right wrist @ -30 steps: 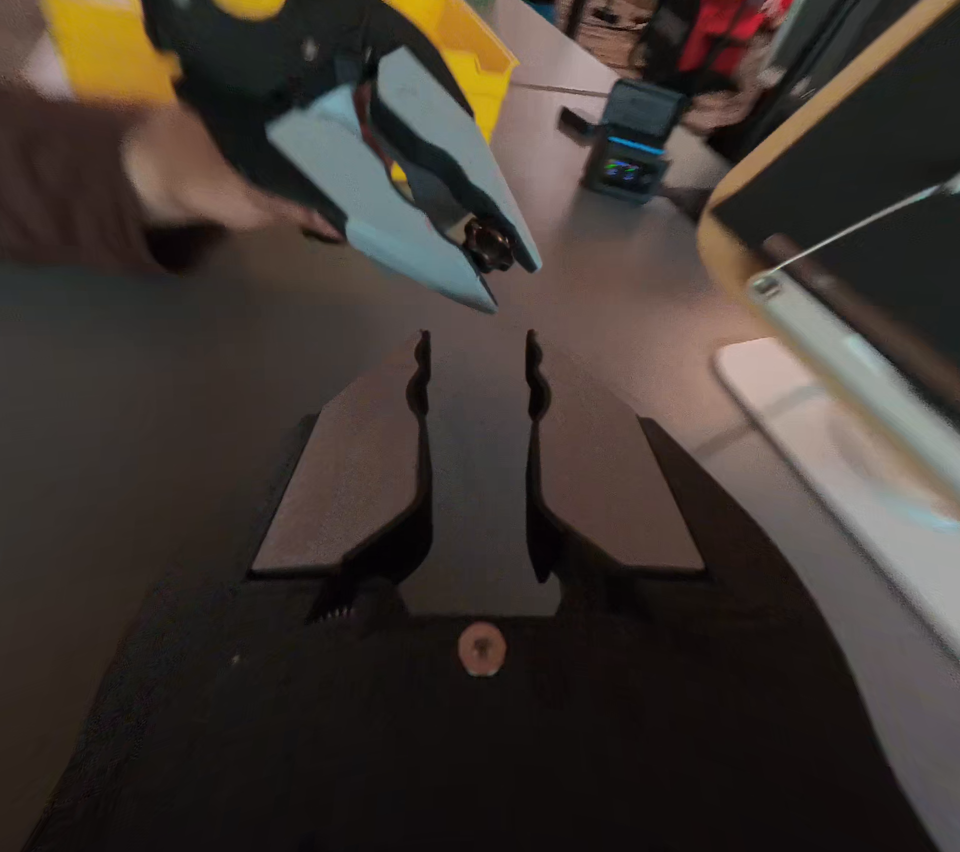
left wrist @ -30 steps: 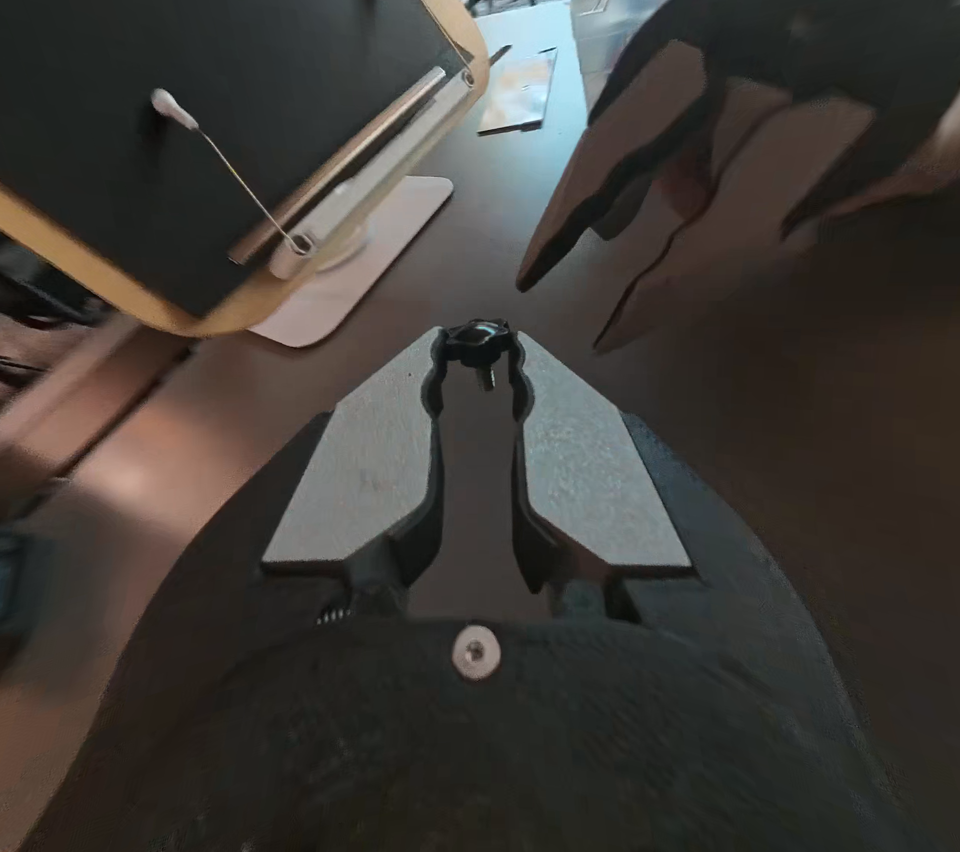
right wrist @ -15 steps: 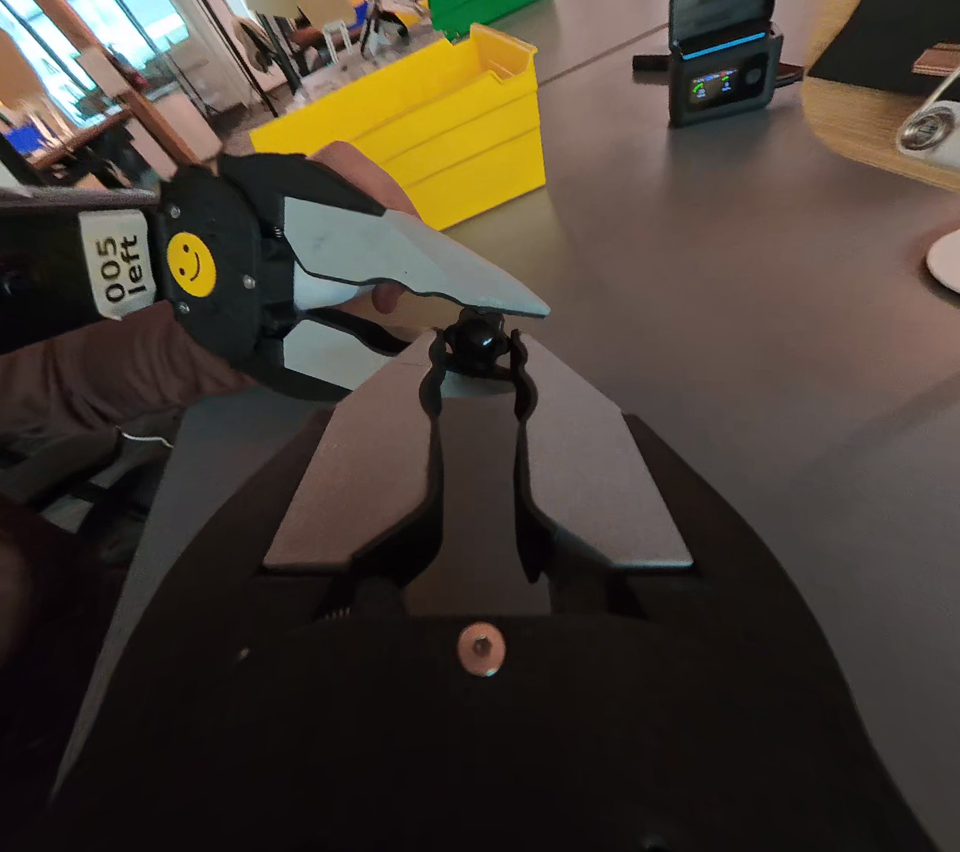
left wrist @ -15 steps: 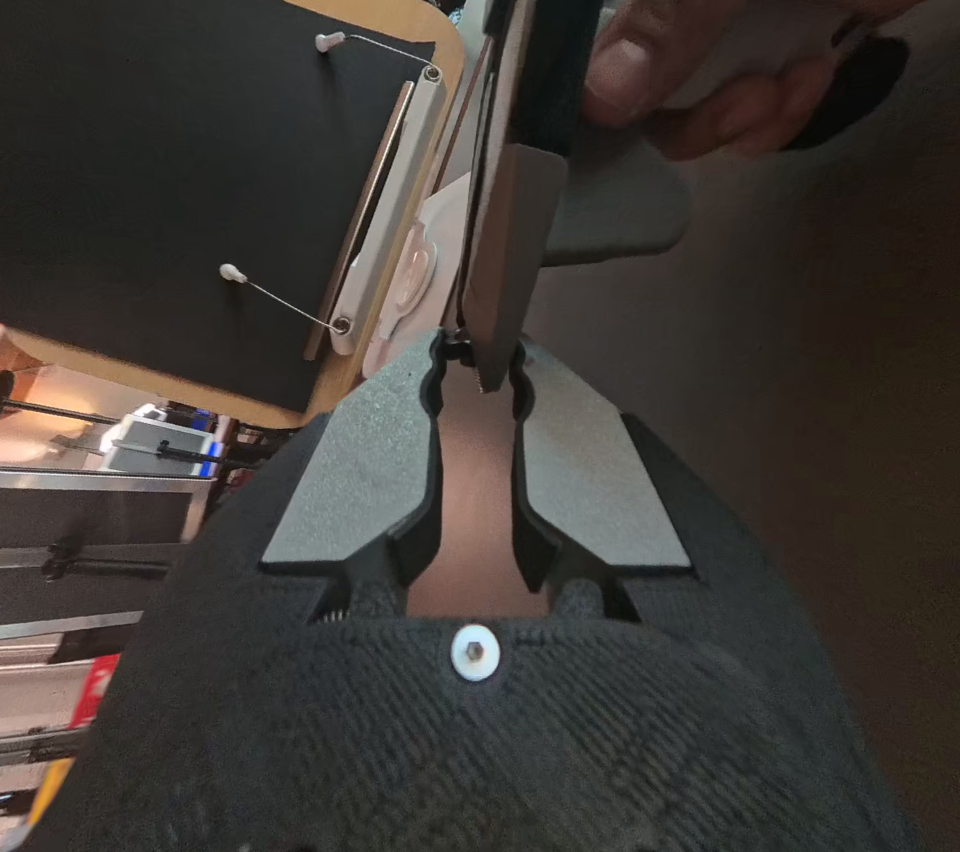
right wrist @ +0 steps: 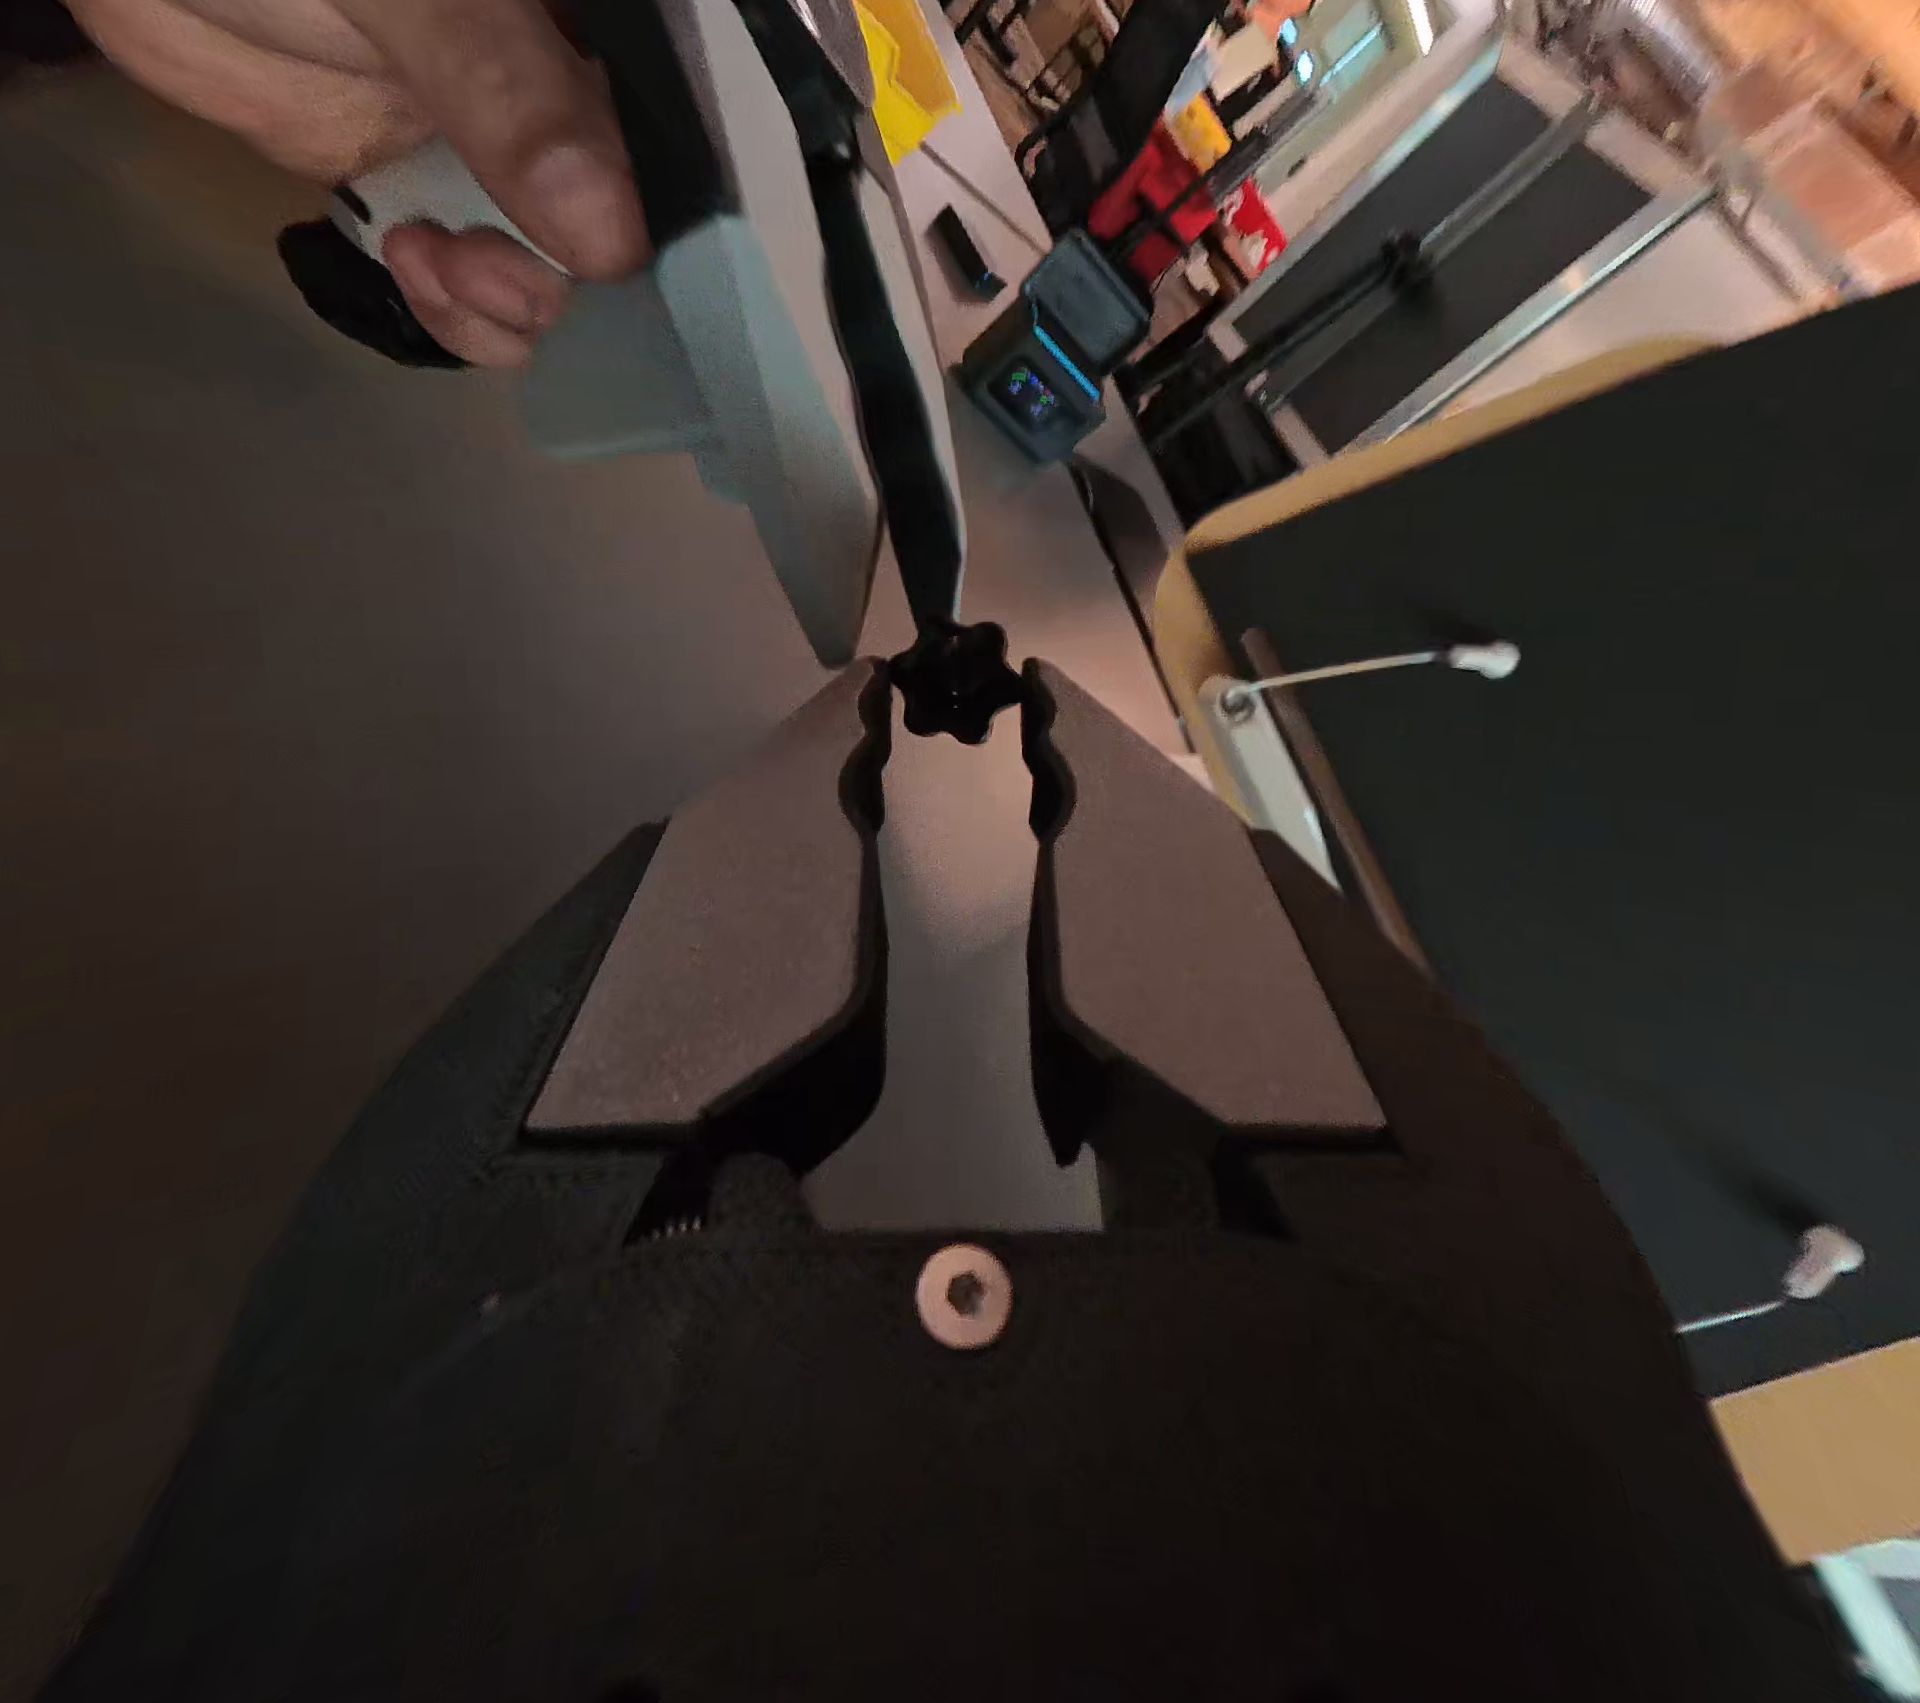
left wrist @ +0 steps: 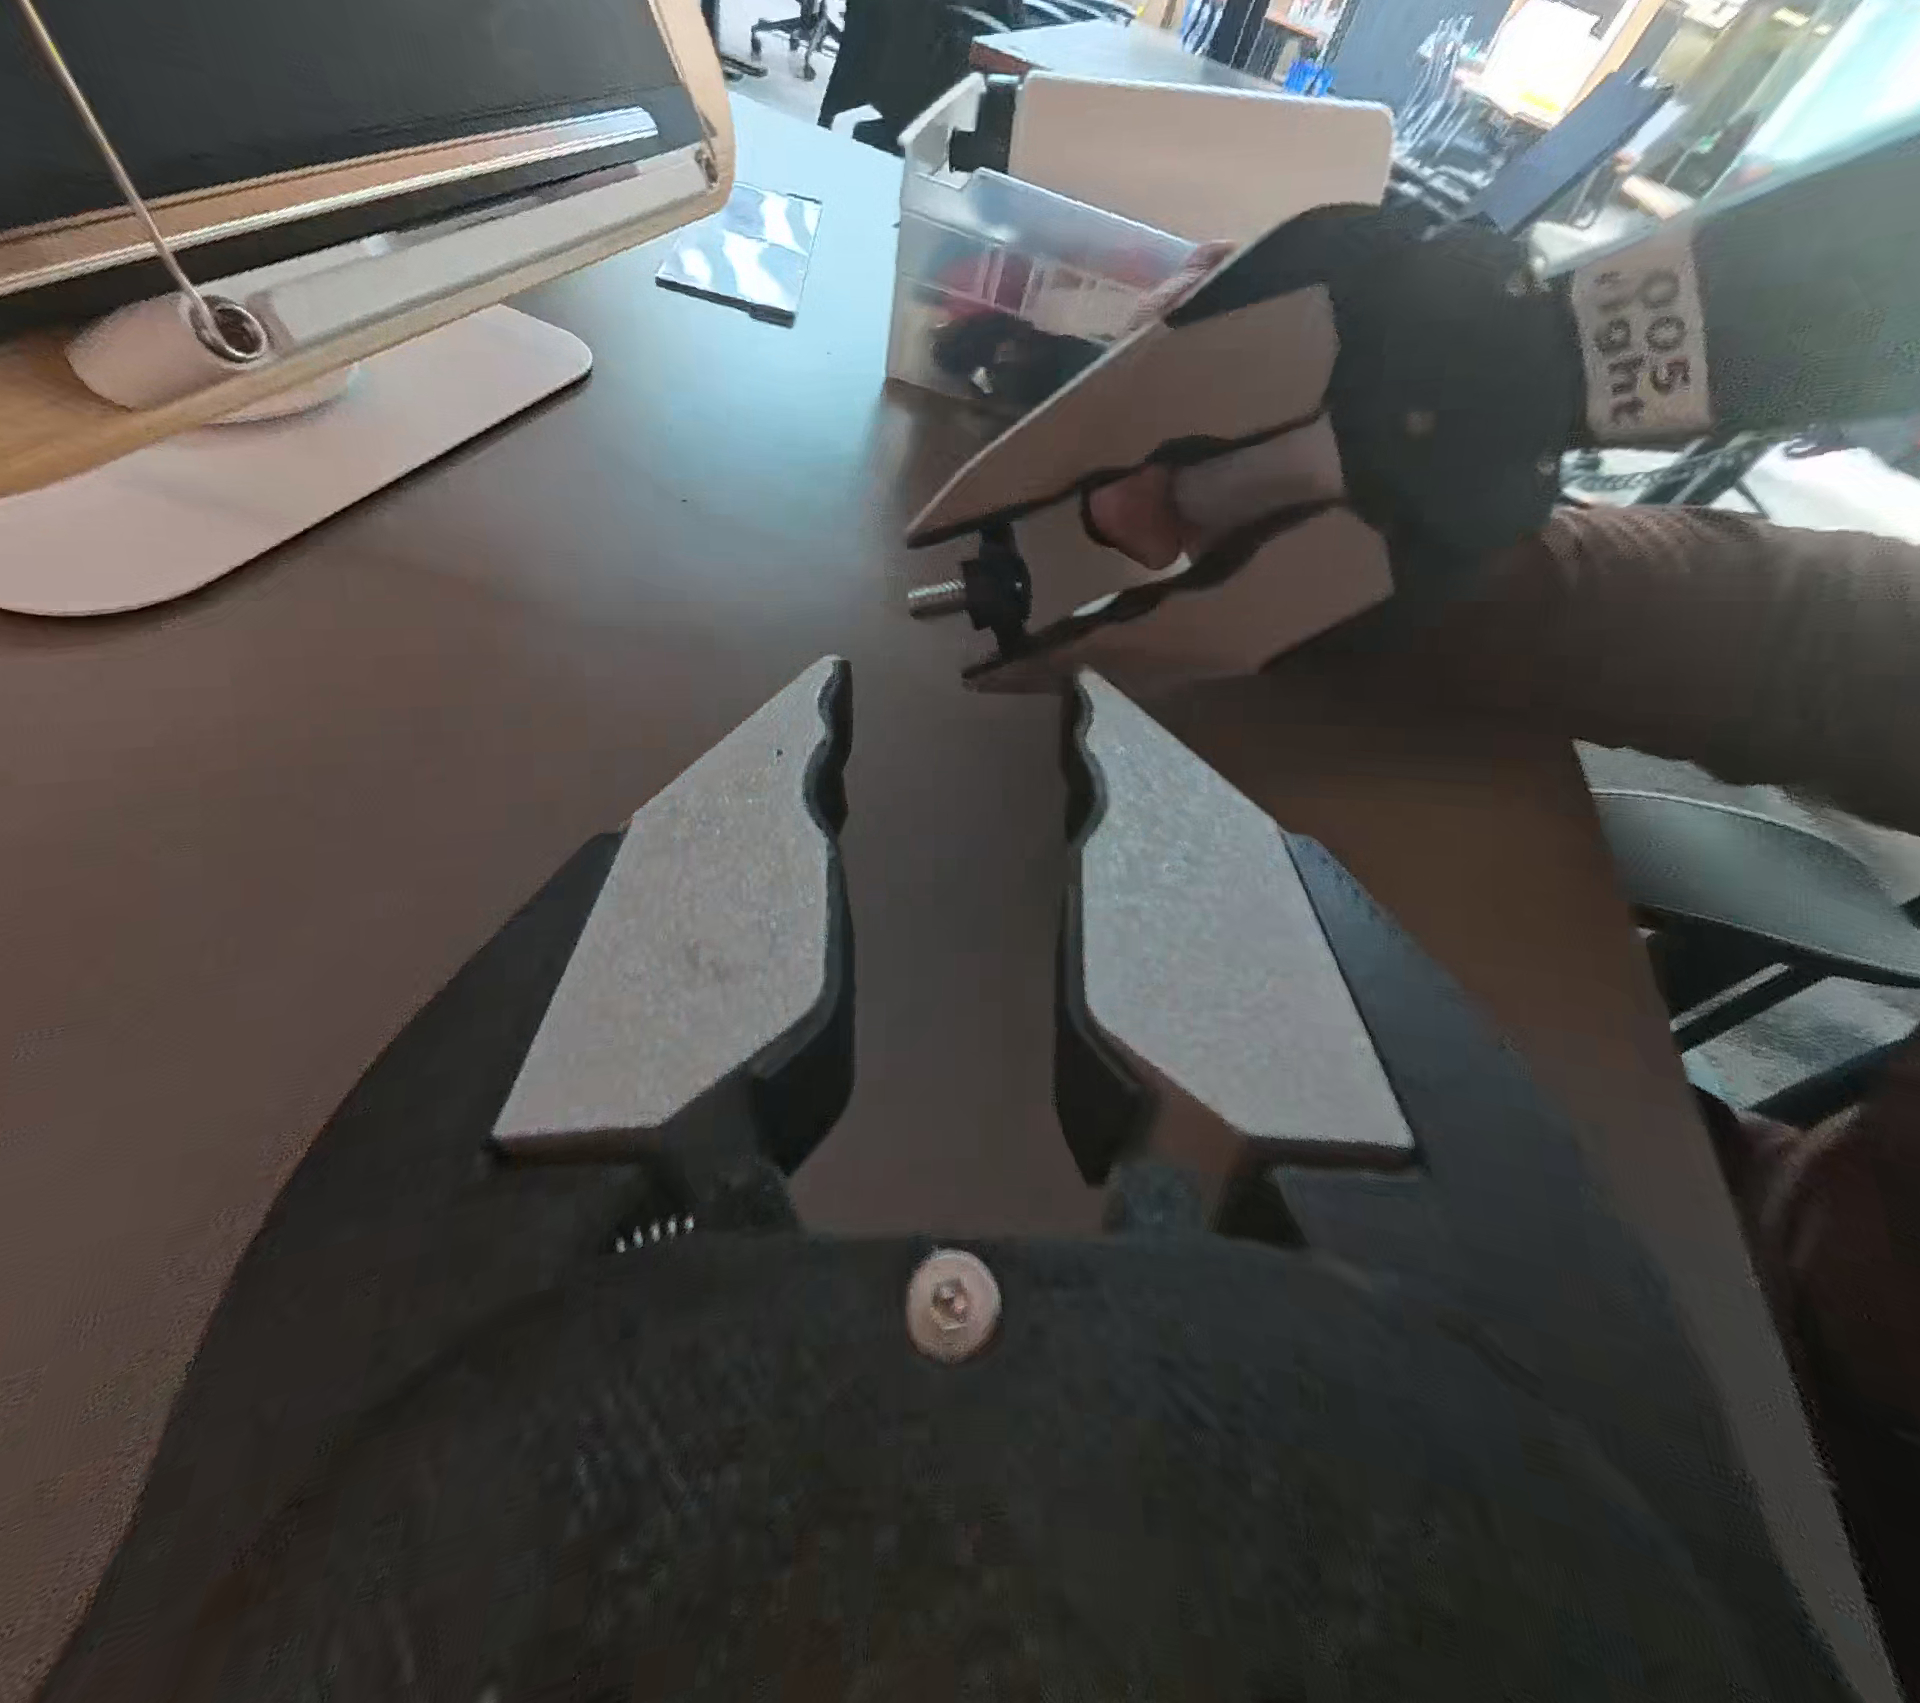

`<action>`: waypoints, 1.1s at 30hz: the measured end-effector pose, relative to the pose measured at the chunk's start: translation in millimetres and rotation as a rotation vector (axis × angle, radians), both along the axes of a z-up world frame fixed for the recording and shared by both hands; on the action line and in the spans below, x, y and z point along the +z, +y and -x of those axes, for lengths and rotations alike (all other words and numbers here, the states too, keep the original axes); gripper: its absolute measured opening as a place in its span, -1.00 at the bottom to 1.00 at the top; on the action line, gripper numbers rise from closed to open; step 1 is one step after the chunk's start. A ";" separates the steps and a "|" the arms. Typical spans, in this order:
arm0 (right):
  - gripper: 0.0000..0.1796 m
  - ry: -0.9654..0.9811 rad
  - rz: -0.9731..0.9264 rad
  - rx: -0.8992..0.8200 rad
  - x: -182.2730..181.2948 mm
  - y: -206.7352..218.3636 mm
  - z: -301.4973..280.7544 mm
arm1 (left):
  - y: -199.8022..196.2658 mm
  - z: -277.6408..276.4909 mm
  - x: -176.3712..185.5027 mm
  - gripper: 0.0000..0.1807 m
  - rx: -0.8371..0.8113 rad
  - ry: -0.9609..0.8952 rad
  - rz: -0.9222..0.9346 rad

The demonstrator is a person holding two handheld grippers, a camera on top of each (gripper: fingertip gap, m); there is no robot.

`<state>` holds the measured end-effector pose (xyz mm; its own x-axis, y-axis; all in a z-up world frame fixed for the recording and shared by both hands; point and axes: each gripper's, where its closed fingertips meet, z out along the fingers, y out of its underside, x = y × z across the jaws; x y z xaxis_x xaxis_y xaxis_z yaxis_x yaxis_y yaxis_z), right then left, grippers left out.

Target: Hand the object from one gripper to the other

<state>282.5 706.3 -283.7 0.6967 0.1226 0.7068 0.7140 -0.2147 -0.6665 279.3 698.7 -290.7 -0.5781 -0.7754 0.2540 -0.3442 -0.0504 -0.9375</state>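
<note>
Right gripper [right wrist: 954,685]: clenched on the black knob screw [right wrist: 951,682], tips pinching its lobed head.
Left gripper [left wrist: 951,697]: released, nothing between its fingers.
Left wrist view only: the screw's threaded shank [left wrist: 928,601] pointing left, clear of the dark brown table [left wrist: 520,718].
Right wrist view only: yellow bin [right wrist: 883,32], small black device [right wrist: 1049,375].
Room: open workshop, clear storage box [left wrist: 1039,282] behind.

Your left gripper [left wrist: 951,697] has a black body, grey wavy-edged fingers and one silver screw [left wrist: 953,1311]. Your right gripper [left wrist: 961,593] carries a white label [left wrist: 1644,349]; your sleeve [left wrist: 1714,625] is brown.
</note>
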 end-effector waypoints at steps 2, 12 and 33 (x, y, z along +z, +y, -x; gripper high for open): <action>-0.76 -0.099 -0.027 -0.014 4.7 0.0 3.2 | -8.5 4.3 2.9 -0.53 -0.056 0.014 0.061; -0.76 -0.235 -0.052 0.032 3.9 0.1 22.1 | -16.6 9.1 7.0 -0.76 -0.124 0.028 0.144; -0.78 1.173 0.263 0.274 -12.4 -0.1 24.9 | -2.8 -5.2 -6.8 -0.76 0.170 -0.438 -1.016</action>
<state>257.6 706.3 -296.1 0.8218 0.4081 -0.3975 -0.2451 -0.3766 -0.8934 284.4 696.0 -297.6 -0.3289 -0.5842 -0.7420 -0.0358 0.7929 -0.6083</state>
